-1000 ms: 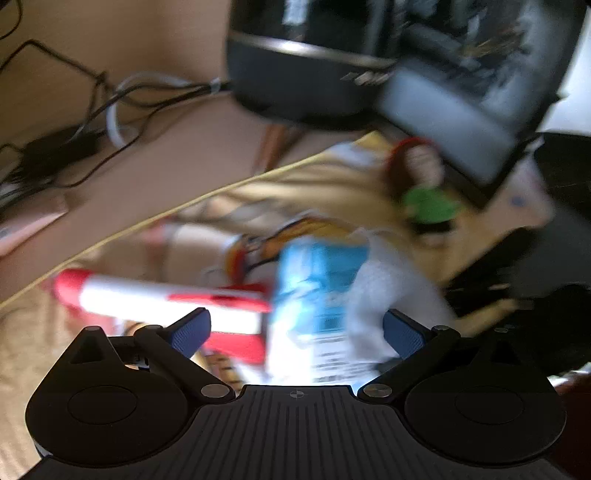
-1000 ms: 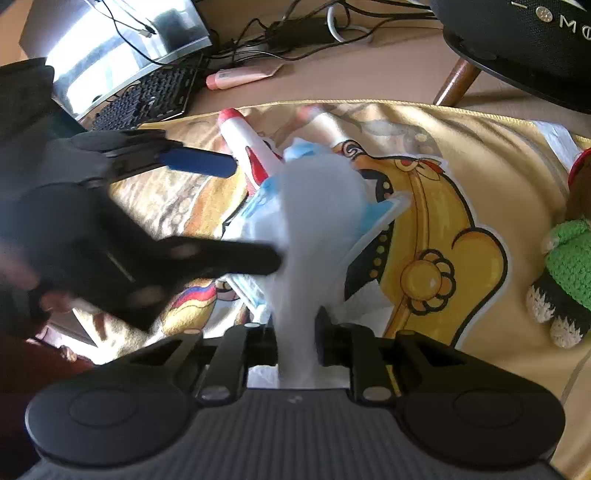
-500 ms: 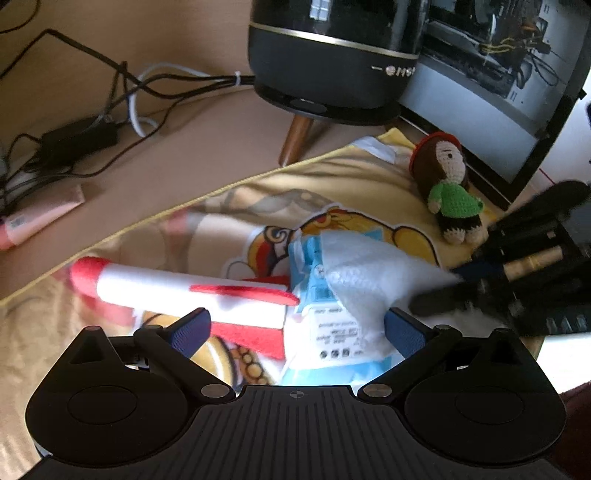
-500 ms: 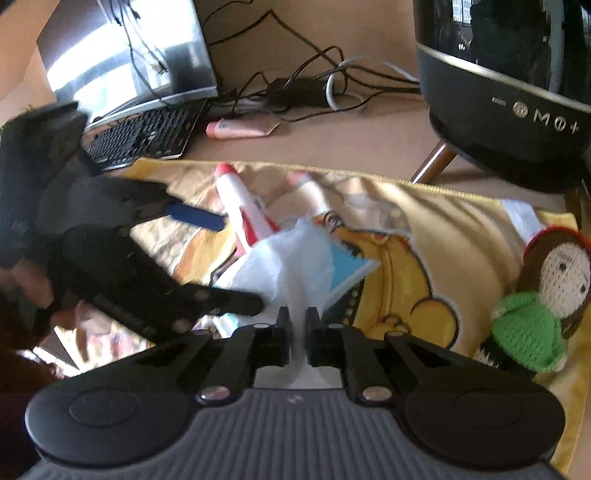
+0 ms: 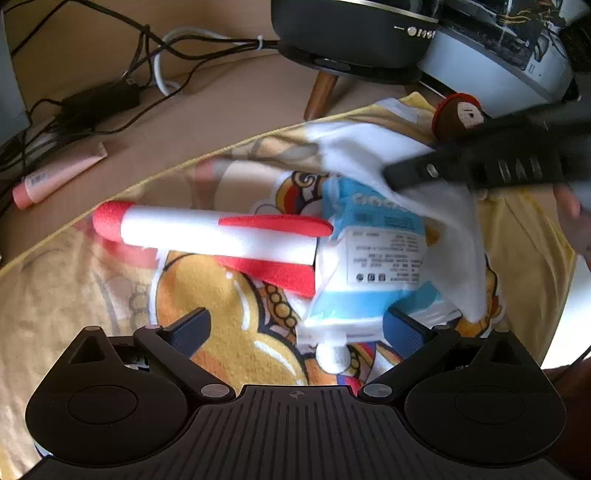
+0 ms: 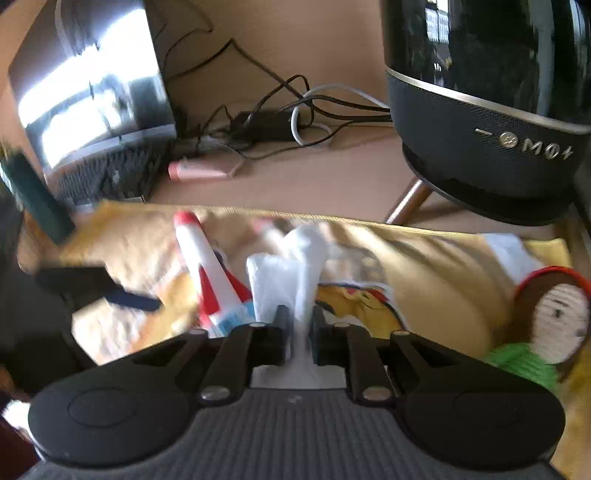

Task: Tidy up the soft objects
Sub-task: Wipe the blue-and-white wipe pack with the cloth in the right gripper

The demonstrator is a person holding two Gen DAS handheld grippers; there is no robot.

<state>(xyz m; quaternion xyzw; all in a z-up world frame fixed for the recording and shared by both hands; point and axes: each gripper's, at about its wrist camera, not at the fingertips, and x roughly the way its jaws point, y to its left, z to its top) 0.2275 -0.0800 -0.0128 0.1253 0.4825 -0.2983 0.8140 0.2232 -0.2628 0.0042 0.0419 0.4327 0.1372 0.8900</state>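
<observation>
Pinching a white tissue in the right gripper — fingers clamped on it. Hovering the left gripper spread wide over the blue pack — beside the rocket.

On blanket: foam rocket at left, tissue pack just right of it, touching; tissue draped over pack. Crocheted doll at far right corner. Beyond far edge: speaker; cables and tube far left.
</observation>
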